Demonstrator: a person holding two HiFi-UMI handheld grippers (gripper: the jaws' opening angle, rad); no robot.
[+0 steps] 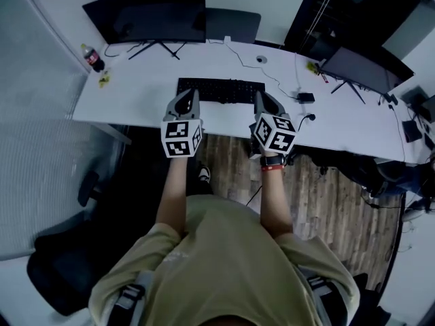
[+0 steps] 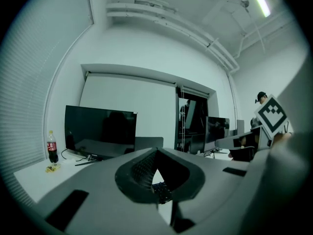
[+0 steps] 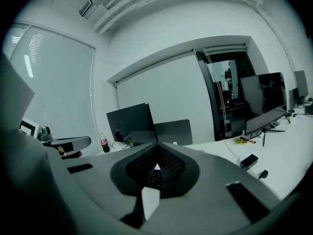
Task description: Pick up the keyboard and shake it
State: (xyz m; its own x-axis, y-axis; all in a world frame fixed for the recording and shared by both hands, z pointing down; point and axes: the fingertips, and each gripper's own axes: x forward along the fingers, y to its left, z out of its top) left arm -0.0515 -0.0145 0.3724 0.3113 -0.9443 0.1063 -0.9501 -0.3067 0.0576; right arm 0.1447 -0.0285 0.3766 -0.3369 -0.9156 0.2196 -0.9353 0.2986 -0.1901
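A black keyboard [image 1: 221, 90] lies flat on the white desk [image 1: 136, 94], in front of the black monitor [image 1: 146, 12]. My left gripper [image 1: 188, 99] hangs over the desk's near edge, just short of the keyboard's left front corner, jaws shut and empty. My right gripper [image 1: 262, 104] hovers at the keyboard's right front corner, also shut on nothing. In the left gripper view a sliver of the keyboard [image 2: 161, 191] shows below the closed jaws [image 2: 155, 169]. The right gripper view shows the closed jaws [image 3: 156, 167] with the keyboard [image 3: 152, 177] keys just beyond.
A cola bottle [image 1: 93, 58] and a yellow wrapper [image 1: 104, 80] sit at the desk's left end. A second monitor [image 1: 357, 70], a black adapter [image 1: 305, 97] and cables lie to the right. A dark chair [image 1: 64, 263] stands at the lower left, on the floor.
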